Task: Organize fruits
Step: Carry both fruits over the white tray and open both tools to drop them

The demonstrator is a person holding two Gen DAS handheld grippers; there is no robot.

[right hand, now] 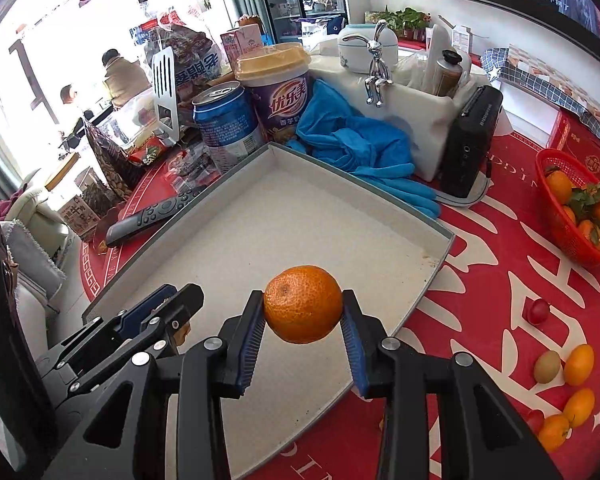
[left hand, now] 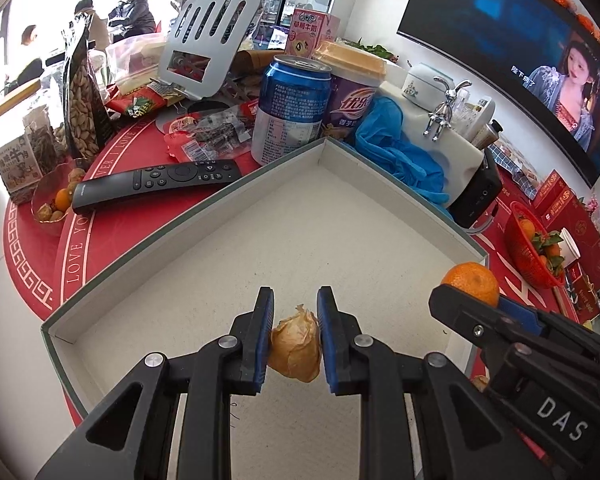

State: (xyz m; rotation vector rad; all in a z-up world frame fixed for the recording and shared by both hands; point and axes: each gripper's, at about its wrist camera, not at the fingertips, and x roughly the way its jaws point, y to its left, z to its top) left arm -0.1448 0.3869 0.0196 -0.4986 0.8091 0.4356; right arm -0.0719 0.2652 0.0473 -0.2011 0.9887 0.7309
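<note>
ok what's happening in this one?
A person with two handheld grippers is sorting fruit into a shallow grey box, which holds nothing yet. The left gripper is shut on a papery husked fruit, likely a physalis, above the box floor. The right gripper holds a mandarin over the box's near edge. More small fruits lie loose on the red tablecloth.

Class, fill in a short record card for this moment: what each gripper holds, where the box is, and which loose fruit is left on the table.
left gripper: shut on husked fruit
right gripper: shut on mandarin
box: open, nothing visible inside, below both grippers
loose fruit: on the red tablecloth, right of the box
red basket: holds leafy oranges
</note>
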